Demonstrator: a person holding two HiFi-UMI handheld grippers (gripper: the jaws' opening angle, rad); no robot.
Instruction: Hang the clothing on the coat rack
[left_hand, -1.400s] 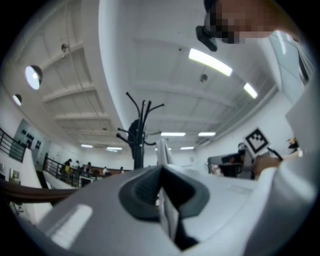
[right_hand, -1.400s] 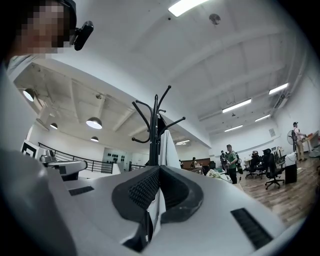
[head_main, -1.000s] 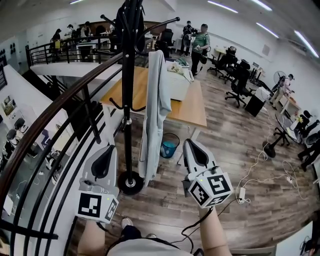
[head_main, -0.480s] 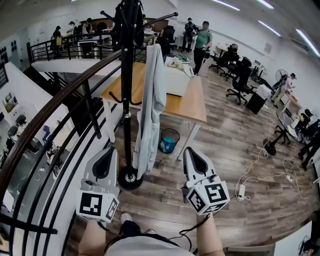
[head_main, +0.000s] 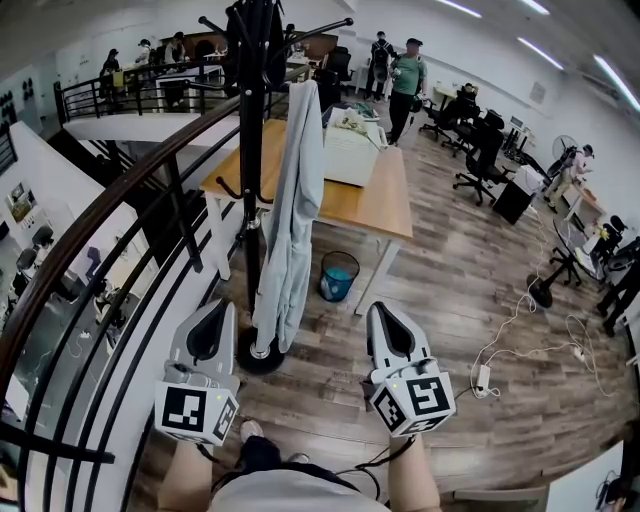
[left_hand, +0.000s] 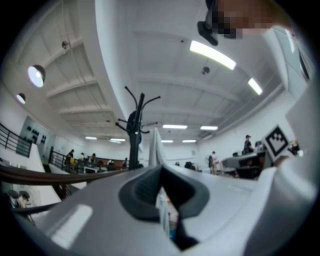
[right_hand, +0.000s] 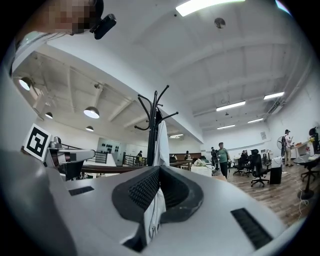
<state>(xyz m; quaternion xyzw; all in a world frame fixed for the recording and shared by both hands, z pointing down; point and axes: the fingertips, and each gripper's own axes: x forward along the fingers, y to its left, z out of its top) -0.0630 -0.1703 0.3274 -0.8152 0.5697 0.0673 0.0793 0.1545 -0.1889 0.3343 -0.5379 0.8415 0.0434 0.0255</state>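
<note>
A black coat rack (head_main: 252, 150) stands by the railing, and a pale grey-blue garment (head_main: 295, 210) hangs from one of its upper hooks down to near its round base (head_main: 258, 358). My left gripper (head_main: 218, 305) and right gripper (head_main: 380, 308) are held low in front of me, short of the rack, one to each side of it. Both are shut with nothing between their jaws. The left gripper view shows the coat rack (left_hand: 134, 135) and garment (left_hand: 156, 145) beyond the closed left gripper (left_hand: 161, 167). Past the closed right gripper (right_hand: 159, 169), the coat rack (right_hand: 152, 130) and garment (right_hand: 162, 145) stand a little way off.
A dark curved railing (head_main: 120, 220) runs along the left. Behind the rack is a wooden table (head_main: 370, 200) with a blue bin (head_main: 338, 277) under it. Cables (head_main: 500, 350) lie on the wood floor at right. Office chairs and people (head_main: 403, 85) are farther back.
Both grippers have sunk a little and drawn back toward my body. The garment hangs on the rack as before, and both jaws stay shut.
</note>
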